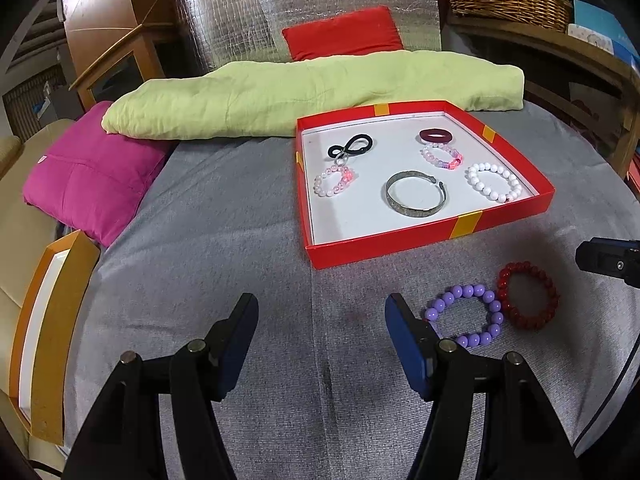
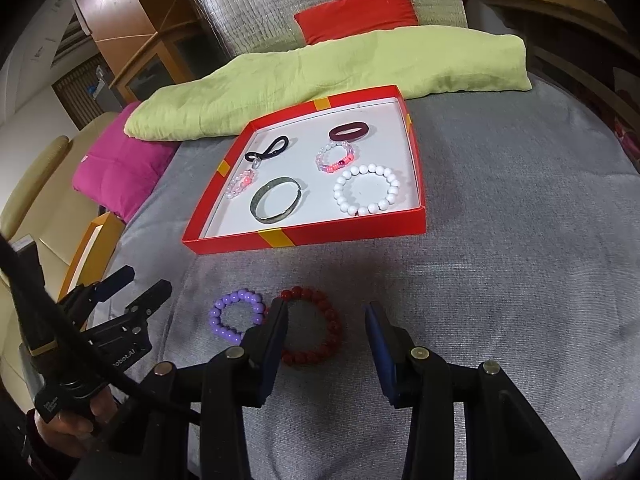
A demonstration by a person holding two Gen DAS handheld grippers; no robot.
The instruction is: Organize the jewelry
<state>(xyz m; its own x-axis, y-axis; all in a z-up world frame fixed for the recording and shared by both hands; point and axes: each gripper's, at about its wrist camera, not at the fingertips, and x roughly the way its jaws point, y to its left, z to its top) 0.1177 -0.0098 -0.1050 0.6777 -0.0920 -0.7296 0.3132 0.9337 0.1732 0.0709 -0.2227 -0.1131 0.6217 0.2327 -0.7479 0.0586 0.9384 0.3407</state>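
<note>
Both hand-held grippers wide, holding nothing: left hand-held gripper (image 1: 322, 320) beside purple bracelet (image 1: 466, 316); right hand-held gripper (image 2: 326, 320) above red bracelet (image 2: 316, 330), near red tray (image 2: 340, 232).

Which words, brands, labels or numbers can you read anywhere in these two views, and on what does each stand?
"obot.AI": white print on the black body of the left tool, seen in the right wrist view; its first letters are cut off.
A small white label on the black strap clip below it: too small to read.
Nothing readable on the red tray or the jewelry.

Red tray (image 1: 516, 216) wall fronts bare cloth (image 1: 240, 240).
</note>
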